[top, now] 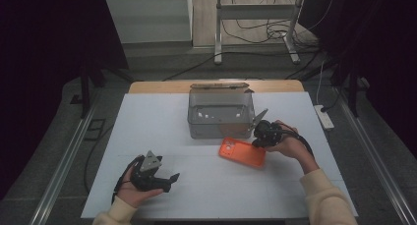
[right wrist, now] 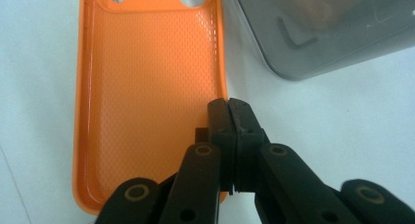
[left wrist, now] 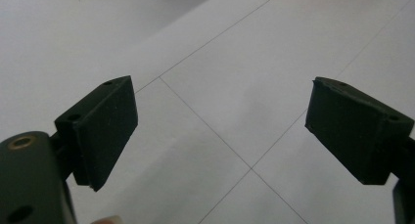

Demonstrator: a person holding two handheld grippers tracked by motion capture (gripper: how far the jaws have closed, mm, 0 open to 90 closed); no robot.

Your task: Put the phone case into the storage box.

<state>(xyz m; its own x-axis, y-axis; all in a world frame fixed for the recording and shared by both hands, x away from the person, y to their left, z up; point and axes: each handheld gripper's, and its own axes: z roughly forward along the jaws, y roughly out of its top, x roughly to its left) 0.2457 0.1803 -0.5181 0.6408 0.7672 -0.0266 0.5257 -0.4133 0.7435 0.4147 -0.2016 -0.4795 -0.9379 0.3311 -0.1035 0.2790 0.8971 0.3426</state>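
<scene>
An orange phone case (top: 242, 153) lies inner side up on the white table (top: 147, 117), just in front of a clear plastic box (top: 220, 114). My right gripper (top: 259, 141) sits at the case's right end. In the right gripper view the jaws are pressed together on the side wall of the case (right wrist: 147, 87), right gripper (right wrist: 229, 111) shut on it, with the clear box (right wrist: 333, 33) close beyond. My left gripper (top: 169, 182) rests near the table's front left, held in a hand. Its jaws stand wide apart over bare table, left gripper (left wrist: 220, 131) holding nothing.
The clear box has its lid tipped open at the back. A white power strip (top: 324, 117) lies off the table's right side. Cables and a metal stand (top: 255, 23) are on the floor beyond the table. Dark curtains flank both sides.
</scene>
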